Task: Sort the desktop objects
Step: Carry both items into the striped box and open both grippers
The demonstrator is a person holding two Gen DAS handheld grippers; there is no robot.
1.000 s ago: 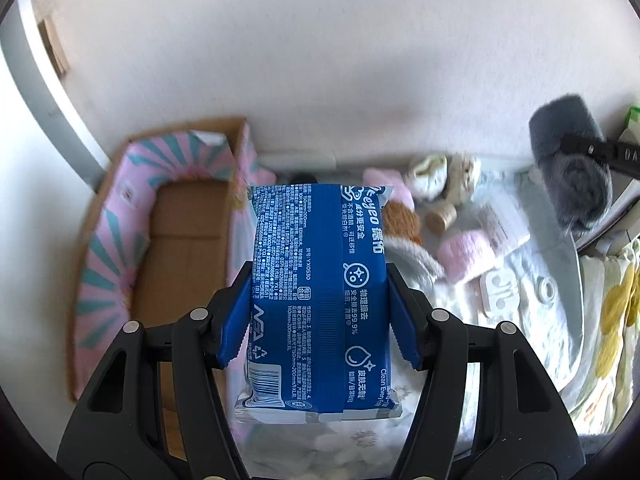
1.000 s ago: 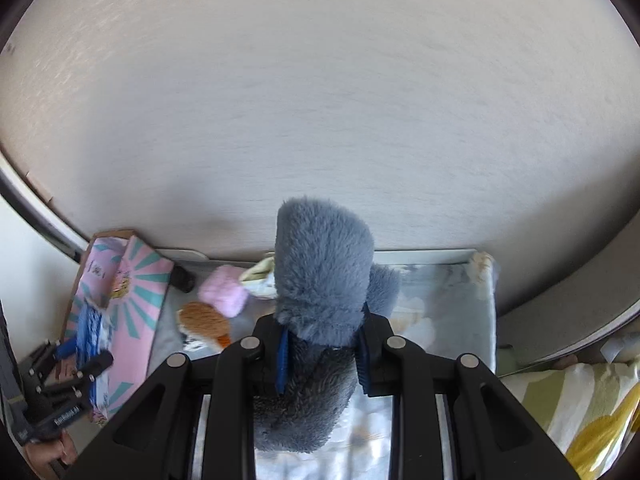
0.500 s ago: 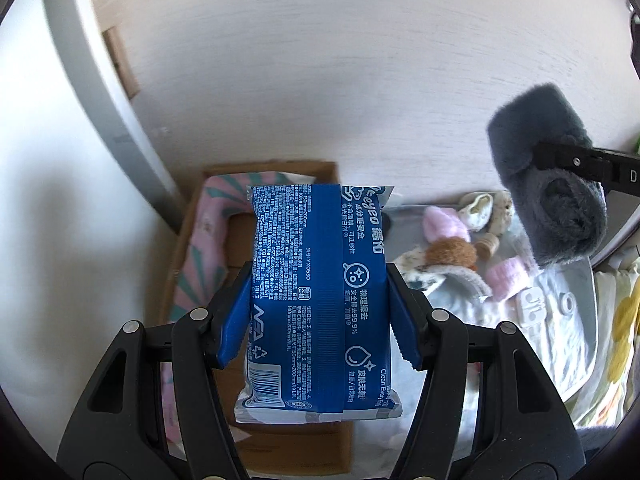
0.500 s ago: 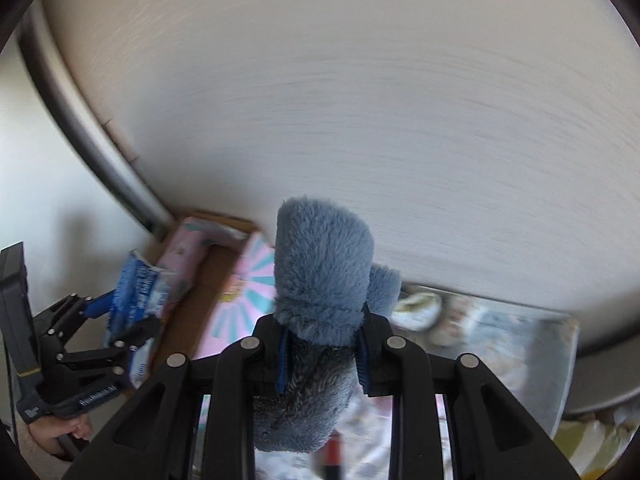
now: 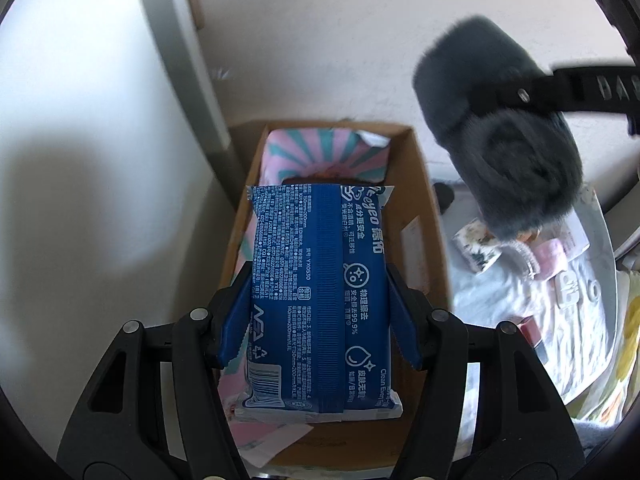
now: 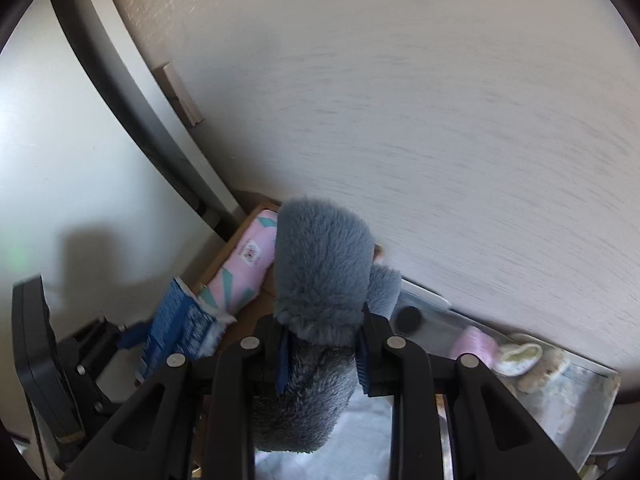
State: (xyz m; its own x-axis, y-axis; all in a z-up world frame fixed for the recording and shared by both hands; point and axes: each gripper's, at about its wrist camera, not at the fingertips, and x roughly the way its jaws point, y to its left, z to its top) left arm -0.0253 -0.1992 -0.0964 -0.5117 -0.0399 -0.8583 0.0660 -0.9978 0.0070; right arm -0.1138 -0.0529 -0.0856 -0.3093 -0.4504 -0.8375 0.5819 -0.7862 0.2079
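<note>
1. Pale wall [image 5: 320,40] behind; open brown cardboard box [image 5: 416,216] with pink-teal lining sits against it.
2. Left gripper [image 5: 320,316] clamped on blue wet-wipes pack [image 5: 320,296], held over the box.
3. Right gripper [image 6: 322,356] clamped on fluffy grey slipper [image 6: 320,264], airborne near the box's right side.

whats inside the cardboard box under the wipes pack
The box holds a pink and teal striped liner along its walls, with brown cardboard floor showing. The wipes pack, held in the left gripper, hides the middle of the box.
</note>
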